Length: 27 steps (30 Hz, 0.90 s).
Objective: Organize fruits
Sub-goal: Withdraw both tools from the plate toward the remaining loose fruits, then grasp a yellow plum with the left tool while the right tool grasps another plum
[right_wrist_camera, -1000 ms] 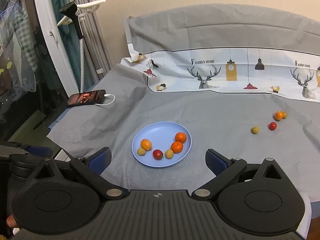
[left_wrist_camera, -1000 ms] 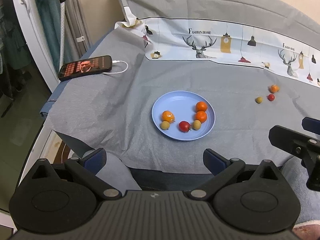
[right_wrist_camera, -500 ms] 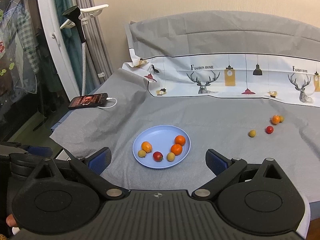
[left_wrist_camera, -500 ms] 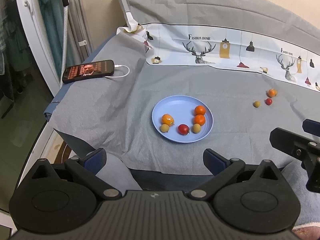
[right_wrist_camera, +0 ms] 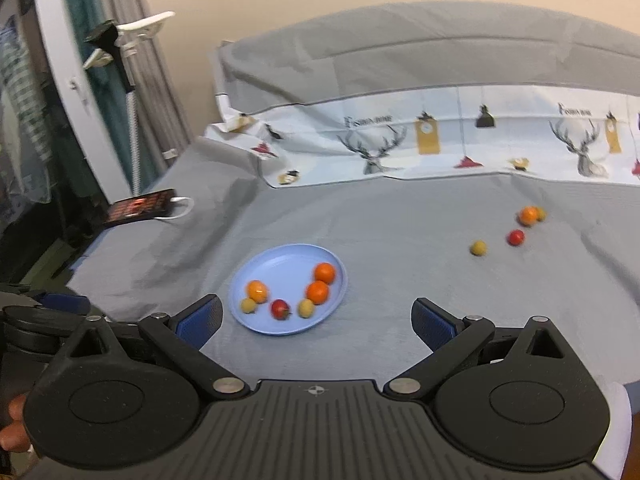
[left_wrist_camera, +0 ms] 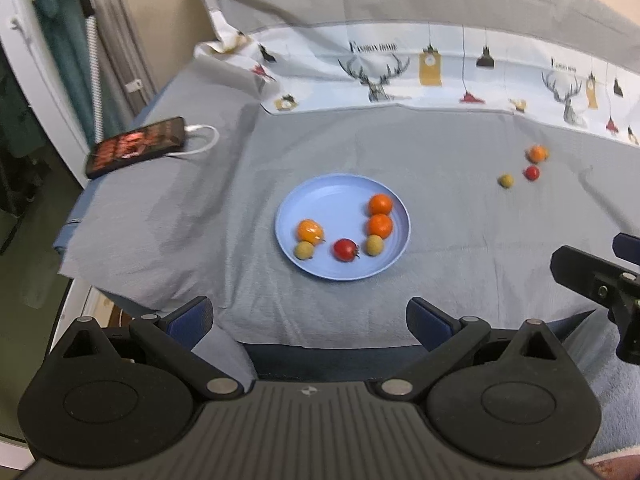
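Grey cloth covers the whole working surface, with a white printed band of deer and lamps running across its far edge at 12 o'clock. Both grippers hang low over the near hem, level and pointed toward that band. The left gripper has its blue-padded fingers spread wide, nothing between them and touching nothing. The right gripper is likewise spread wide and empty, its pads clear of the cloth; in the left wrist view part of its black frame shows at 3 o'clock. At 8 o'clock in the right wrist view a bit of the person's hand shows behind the left tool's body.

A round blue plate lies in the middle of the cloth, ahead of both tools. On it, two oranges touch one another at the plate's 3 o'clock side, a yellow-green fruit just below them. A red tomato sits at the plate's 6 o'clock, and a third orange fruit at 8 o'clock touches another yellow-green fruit.

Well apart from the plate, at 2 o'clock on the bare cloth, lie a loose orange, a small red fruit and a yellow-green one. A phone with a lit screen and white cable rests at 10 o'clock near the cloth's edge.
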Available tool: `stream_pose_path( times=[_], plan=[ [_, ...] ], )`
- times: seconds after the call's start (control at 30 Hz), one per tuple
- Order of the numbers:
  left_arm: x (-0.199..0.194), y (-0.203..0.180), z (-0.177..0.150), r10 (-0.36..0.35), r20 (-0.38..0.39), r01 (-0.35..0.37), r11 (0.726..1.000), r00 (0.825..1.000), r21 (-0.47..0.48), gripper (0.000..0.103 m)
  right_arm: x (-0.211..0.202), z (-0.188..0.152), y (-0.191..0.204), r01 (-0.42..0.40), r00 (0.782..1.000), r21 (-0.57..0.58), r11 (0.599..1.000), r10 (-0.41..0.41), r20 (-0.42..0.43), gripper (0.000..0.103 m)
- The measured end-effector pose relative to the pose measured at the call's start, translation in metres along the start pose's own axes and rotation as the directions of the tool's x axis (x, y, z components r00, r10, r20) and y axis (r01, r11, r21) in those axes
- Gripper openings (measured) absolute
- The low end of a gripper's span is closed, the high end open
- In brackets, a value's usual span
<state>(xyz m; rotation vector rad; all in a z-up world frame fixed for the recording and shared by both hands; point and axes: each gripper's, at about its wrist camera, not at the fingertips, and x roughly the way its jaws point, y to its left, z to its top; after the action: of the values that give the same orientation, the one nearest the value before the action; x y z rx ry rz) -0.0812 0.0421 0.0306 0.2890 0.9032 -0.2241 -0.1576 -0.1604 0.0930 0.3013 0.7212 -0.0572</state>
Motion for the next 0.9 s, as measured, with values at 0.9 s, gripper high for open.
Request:
stream_pose_path(
  times=[0.9],
  plan=[
    [0.276, -0.291, 0.177, -0.193, -0.187, 0.241, 0.928, 0.963, 0.283, 0.103, 0.239, 0.043, -0.360, 0.554, 0.832, 0.118, 0.824, -0.552, -0.048, 0.102]
  ],
)
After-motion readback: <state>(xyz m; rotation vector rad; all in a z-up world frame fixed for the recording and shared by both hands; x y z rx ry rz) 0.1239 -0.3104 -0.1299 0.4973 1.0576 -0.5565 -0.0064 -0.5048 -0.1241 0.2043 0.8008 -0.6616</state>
